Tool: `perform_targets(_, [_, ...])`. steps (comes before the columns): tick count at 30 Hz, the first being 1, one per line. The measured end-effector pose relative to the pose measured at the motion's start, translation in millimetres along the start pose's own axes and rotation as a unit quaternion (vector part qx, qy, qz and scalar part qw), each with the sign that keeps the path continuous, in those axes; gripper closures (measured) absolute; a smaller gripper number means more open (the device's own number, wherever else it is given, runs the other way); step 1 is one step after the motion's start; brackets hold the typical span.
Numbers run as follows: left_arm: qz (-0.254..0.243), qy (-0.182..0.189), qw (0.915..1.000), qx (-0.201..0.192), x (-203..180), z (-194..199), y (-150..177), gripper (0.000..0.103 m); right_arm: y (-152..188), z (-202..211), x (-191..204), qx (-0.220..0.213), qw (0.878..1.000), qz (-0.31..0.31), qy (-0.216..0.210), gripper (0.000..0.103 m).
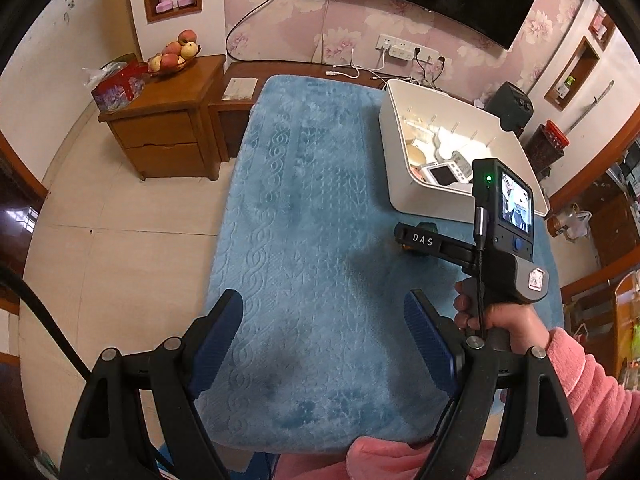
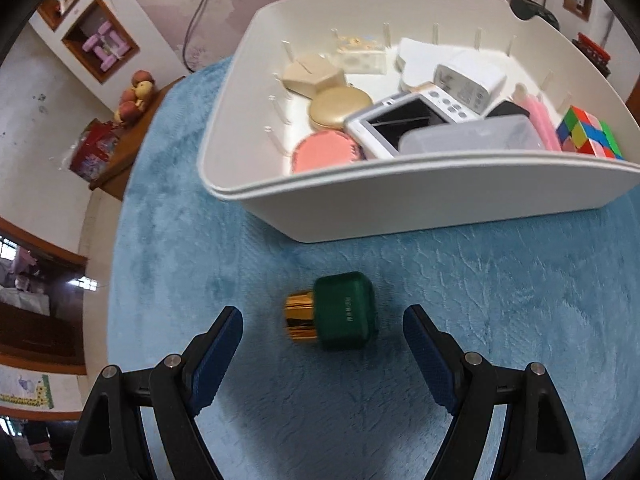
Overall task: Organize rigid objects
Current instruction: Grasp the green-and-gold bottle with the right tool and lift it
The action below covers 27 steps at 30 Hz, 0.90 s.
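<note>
The left hand-held gripper (image 1: 323, 344) stands wide, with nothing between its blue pads; only the blue mat (image 1: 304, 240) lies below it. The right hand-held gripper (image 2: 323, 354) is also wide and grips nothing. It points steeply down at the mat.

A green bottle (image 2: 346, 310) with a gold cap (image 2: 299, 318) lies on its side on the mat, cap toward the left of the right wrist view. It sits just ahead of the right gripper's fingertips, roughly centred on the gap between them, and touches neither pad. It is apart from the white bin (image 2: 400, 208), which stands on the mat beyond it.

The bin holds a mixed load: a white device with a dark screen (image 2: 400, 122), a clear plastic box (image 2: 472, 136) lying partly over it, a round gold compact (image 2: 340, 108), a round pink case (image 2: 324, 152), a beige box (image 2: 314, 76), a white charger (image 2: 468, 80) and a colour cube (image 2: 588, 132) at the right end. A pink item beside the cube cannot be identified.

In the left wrist view, the person's right hand (image 1: 504, 316), in a pink sleeve (image 1: 592, 384), holds the right gripper's handle near the bin; the bottle is mostly hidden behind that tool. The mat covers the counter. A wooden cabinet (image 1: 168, 132) carrying a bowl of fruit (image 1: 176, 54) stands at the far left.
</note>
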<state>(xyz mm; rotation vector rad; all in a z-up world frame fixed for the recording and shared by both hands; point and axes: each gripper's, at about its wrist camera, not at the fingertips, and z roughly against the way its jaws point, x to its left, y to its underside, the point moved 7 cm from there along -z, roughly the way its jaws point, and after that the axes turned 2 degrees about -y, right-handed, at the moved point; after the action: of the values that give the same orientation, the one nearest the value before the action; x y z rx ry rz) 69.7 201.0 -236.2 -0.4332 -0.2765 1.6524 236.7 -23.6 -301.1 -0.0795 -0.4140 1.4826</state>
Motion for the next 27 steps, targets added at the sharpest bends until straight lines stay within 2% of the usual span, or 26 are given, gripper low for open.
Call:
perform_targets(3, [-0.006, 0.005, 1.0, 0.002, -2, 0, 3, 0.018, 0, -5, -6, 0.001, 1.0, -0.006, 0.009, 0.021])
perform_targets(8, [-0.019, 0.013, 0.9997, 0.003, -9, 1, 7, 0.018, -1, -11, -8, 0.001, 1.0, -0.001, 0.009, 0.036])
perform_targets(12, [-0.021, 0.019, 0.9996, 0.007, -13, 1, 9, 0.018, -2, -15, -6, 0.0, 1.0, 0.007, 0.001, 0.042])
perform_targets(15, [-0.022, 0.029, 0.9993, 0.009, -17, 1, 11, 0.018, -4, -16, 0, -0.002, 1.0, 0.021, -0.008, 0.052])
perform_targets(27, [-0.048, 0.06, 0.997, 0.011, -46, 3, 8, 0.018, 5, -9, -2, 0.015, 0.999, 0.023, -0.027, 0.053])
